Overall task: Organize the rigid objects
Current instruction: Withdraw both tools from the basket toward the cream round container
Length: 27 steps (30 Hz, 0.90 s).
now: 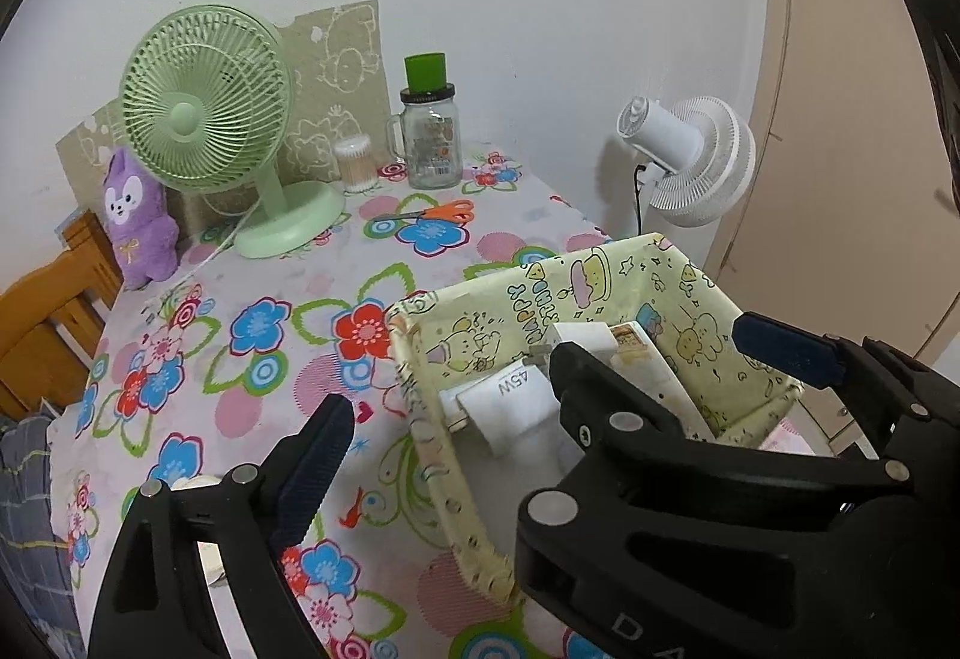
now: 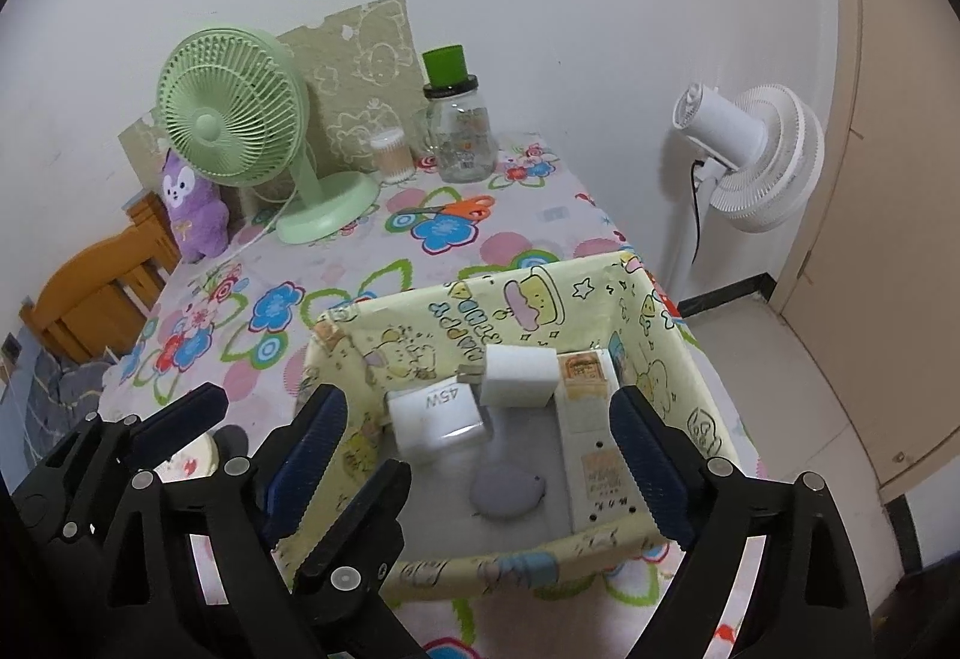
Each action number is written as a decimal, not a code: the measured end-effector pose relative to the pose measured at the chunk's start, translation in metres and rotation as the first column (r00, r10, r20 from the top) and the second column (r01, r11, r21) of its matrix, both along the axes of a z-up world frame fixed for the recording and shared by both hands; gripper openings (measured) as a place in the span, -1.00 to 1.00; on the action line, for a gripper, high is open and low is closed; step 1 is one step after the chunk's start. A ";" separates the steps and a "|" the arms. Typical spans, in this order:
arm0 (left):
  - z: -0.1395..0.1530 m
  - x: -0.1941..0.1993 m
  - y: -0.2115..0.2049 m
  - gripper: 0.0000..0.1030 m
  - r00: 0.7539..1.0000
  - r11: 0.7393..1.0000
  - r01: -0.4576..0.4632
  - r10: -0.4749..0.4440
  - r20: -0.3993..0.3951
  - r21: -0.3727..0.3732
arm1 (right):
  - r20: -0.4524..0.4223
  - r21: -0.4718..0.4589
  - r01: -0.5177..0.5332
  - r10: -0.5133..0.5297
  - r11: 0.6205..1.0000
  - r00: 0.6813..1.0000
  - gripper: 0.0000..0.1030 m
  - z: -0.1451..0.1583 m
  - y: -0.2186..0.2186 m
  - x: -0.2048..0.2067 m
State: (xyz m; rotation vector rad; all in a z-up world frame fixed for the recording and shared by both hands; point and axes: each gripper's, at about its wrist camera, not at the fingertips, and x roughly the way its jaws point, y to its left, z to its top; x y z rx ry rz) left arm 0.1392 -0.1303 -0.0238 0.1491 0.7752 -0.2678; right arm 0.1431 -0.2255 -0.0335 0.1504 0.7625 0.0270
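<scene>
A yellow cartoon-print storage box (image 2: 528, 299) stands on the flowered table and also shows in the left wrist view (image 1: 420, 407). Inside lie a white 45W charger (image 2: 435, 413), a white cube adapter (image 2: 519, 374), a long white box (image 2: 594, 443) and a grey oval object (image 2: 507, 494). My right gripper (image 2: 480, 455) is open and empty, its fingers straddling the box from above. My left gripper is open and empty to the box's left; its left finger (image 1: 312, 473) is in view and its right finger is hidden behind the right gripper's body.
At the back stand a green desk fan (image 2: 240, 131), a purple plush (image 2: 192, 209), a cotton-swab jar (image 2: 390, 155) and a glass jar with a green lid (image 2: 459, 125). Orange scissors (image 2: 453, 209) lie mid-table. A white fan (image 2: 750, 155) stands to the right. A wooden chair (image 2: 90, 299) is at left.
</scene>
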 end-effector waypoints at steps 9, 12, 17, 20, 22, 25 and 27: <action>0.008 -0.025 0.016 0.81 0.999 1.000 -0.004 0.004 0.036 -0.003 | 0.037 -0.041 -0.010 0.011 0.999 0.999 0.81 0.012 0.017 -0.024; 0.010 -0.033 0.022 0.82 0.999 1.000 -0.008 0.008 0.043 -0.005 | 0.052 -0.058 -0.007 0.010 0.998 0.999 0.85 0.015 0.023 -0.032; 0.012 -0.042 0.030 0.83 0.998 1.000 -0.017 0.017 0.057 -0.006 | 0.059 -0.057 -0.021 0.024 0.998 0.998 0.85 0.018 0.032 -0.042; 0.014 -0.047 0.035 0.83 0.998 1.000 -0.025 0.025 0.065 -0.002 | 0.060 -0.055 -0.031 0.034 0.998 0.998 0.86 0.018 0.038 -0.046; 0.014 -0.051 0.039 0.84 0.997 1.000 -0.027 0.027 0.066 -0.004 | 0.069 -0.065 -0.035 0.039 0.997 0.997 0.88 0.020 0.042 -0.050; 0.014 -0.055 0.044 0.84 0.997 1.000 -0.030 0.031 0.065 -0.009 | 0.081 -0.083 -0.040 0.047 0.996 0.996 0.88 0.022 0.047 -0.056; 0.014 -0.058 0.047 0.84 0.997 0.999 -0.034 0.035 0.064 -0.012 | 0.084 -0.101 -0.044 0.053 0.994 0.995 0.88 0.023 0.051 -0.059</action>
